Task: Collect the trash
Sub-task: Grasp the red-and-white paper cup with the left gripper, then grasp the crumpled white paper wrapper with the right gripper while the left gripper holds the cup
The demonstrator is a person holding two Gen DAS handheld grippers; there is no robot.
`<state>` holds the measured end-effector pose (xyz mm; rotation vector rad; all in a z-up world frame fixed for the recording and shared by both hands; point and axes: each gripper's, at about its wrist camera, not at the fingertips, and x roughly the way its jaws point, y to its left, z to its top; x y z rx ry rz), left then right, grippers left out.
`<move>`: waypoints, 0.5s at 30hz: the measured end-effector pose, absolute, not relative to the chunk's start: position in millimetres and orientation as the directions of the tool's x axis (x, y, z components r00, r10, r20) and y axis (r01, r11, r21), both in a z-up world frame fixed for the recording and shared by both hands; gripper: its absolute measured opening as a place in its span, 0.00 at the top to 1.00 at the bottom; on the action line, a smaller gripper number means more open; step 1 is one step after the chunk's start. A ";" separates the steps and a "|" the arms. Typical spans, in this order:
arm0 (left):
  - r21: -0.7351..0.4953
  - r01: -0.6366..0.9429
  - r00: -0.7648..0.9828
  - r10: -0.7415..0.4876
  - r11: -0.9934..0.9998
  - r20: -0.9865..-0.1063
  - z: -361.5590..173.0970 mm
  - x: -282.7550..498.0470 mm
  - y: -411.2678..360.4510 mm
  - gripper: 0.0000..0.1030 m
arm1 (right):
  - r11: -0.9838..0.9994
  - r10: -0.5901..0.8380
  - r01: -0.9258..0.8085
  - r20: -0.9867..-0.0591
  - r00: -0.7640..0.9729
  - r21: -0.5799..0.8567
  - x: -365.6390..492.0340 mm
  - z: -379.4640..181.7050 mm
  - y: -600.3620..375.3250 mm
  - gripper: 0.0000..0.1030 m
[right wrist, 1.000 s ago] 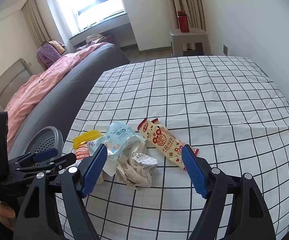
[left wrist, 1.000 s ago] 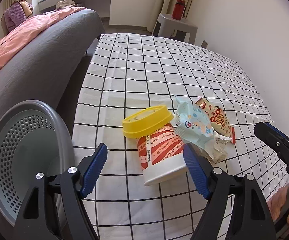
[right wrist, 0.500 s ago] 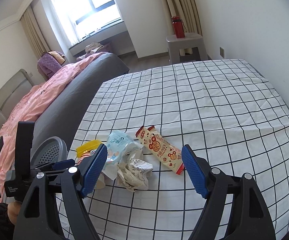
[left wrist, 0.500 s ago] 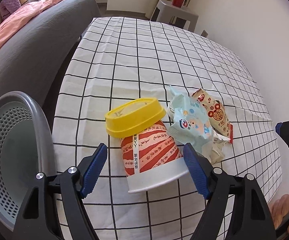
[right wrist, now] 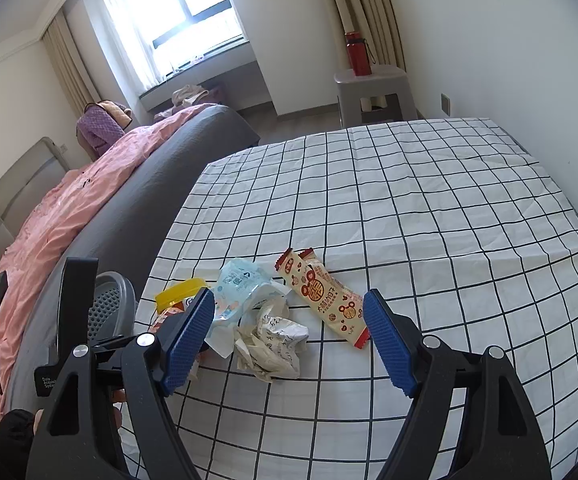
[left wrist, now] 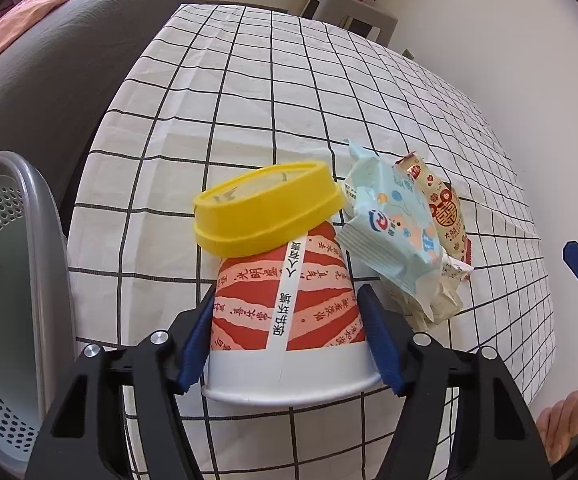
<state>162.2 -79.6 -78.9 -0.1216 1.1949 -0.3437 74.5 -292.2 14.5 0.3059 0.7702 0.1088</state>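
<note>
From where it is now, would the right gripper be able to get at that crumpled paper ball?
Probably yes. The right gripper is open and the paper ball lies on the cloth right between and ahead of its fingers, with nothing lying over it. The blue packet touches its far side and may get nudged.

The right gripper [right wrist: 289,340] hangs with its jaws spread wide above a crumpled paper wrapper [right wrist: 273,340] on the checked bench [right wrist: 429,208]. A pale blue packet [right wrist: 241,292] and a red-and-cream snack wrapper [right wrist: 325,300] lie just beside it, with a yellow-lidded cup [right wrist: 177,300] at the left.
</note>
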 end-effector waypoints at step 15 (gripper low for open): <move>-0.224 0.217 0.380 -0.294 0.950 -0.877 -70.7 103.5 -60.5 0.38 | 0.960 0.191 0.017 -0.699 0.689 0.280 78.7 0.2 -285.8 0.27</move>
